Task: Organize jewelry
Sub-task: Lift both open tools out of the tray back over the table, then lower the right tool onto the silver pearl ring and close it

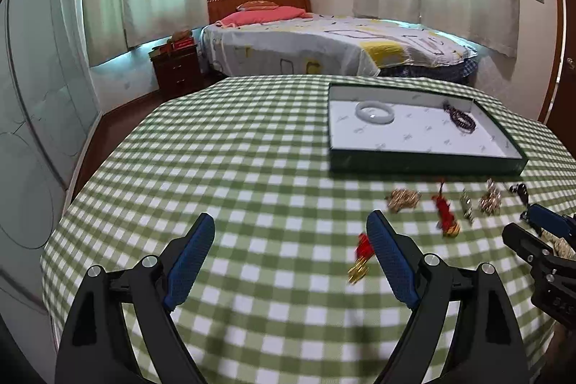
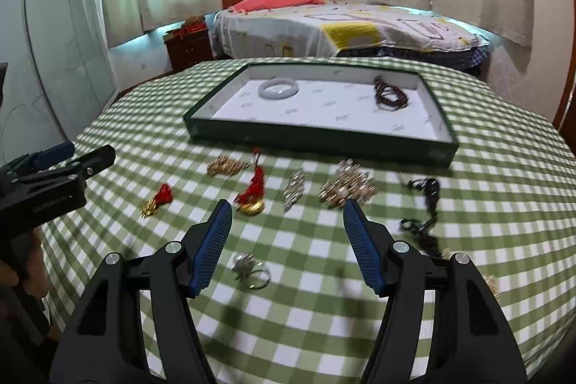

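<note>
A dark green tray [image 2: 316, 139] with a white lining holds a white bangle [image 2: 278, 88] and a dark bead bracelet [image 2: 390, 96]. In front of it on the checked cloth lie a gold chain [image 2: 225, 166], a red tassel with a gold pendant [image 2: 252, 197], a small red tassel charm [image 2: 158, 200], a silver brooch [image 2: 293, 191], a pearl cluster [image 2: 347, 186] and a black cord necklace [image 2: 426, 204]. My right gripper [image 2: 287, 204] is open above a silver ring [image 2: 252, 270]. My left gripper [image 1: 291, 218] is open and empty, with the small tassel charm [image 1: 360, 258] beside its right finger.
The round table [image 1: 216, 168] wears a green checked cloth and drops off at its left and near edges. Beyond it stand a bed [image 1: 324, 38], a dark wooden nightstand [image 1: 176, 67] and glass wardrobe doors [image 1: 36, 96]. A hand [image 2: 25, 272] holds the left gripper.
</note>
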### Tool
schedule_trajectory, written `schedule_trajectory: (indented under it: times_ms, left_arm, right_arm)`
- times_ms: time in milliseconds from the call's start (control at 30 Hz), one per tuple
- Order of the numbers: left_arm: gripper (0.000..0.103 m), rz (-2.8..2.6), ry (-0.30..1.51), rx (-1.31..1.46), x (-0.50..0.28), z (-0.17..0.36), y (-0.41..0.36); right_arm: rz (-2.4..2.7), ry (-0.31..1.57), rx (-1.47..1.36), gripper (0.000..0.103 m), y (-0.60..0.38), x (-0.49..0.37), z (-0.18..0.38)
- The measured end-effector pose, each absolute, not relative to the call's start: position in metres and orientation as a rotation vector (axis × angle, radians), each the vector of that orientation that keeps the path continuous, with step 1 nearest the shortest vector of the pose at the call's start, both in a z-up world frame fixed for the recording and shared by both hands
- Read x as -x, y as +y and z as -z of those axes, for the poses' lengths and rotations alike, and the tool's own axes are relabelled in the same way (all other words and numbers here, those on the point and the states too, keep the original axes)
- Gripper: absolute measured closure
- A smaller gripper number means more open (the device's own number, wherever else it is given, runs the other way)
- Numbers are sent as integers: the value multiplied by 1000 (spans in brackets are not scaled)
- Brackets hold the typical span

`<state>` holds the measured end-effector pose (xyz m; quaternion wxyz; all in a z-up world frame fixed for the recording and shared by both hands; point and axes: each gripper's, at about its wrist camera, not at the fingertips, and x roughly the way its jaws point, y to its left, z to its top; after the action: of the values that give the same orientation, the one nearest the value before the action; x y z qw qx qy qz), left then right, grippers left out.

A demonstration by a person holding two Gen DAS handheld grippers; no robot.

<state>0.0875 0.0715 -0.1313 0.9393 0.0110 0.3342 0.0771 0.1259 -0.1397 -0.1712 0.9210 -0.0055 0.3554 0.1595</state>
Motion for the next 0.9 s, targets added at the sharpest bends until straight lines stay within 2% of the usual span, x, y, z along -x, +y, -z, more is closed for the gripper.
schedule_trajectory:
  times_ms: [300, 367, 500, 667, 900]
  left_arm:
    - [20, -164, 720, 7, -81, 144, 82]
    - [20, -159, 724, 3, -81, 146, 80]
    - [20, -148, 737, 0, -83, 150, 75]
    - [20, -135, 747, 2, -85, 153, 70]
    - [20, -112, 755, 7, -88, 156, 64]
  right_arm:
    - [-351, 803, 54, 43, -123, -126, 200]
    - [-353, 823, 48, 52, -125, -129, 204]
    - [-351, 820, 62, 54, -125, -127, 205]
    - [-340, 819, 84, 74, -128, -124, 205]
    - [-342, 820, 79, 76, -132, -124, 204]
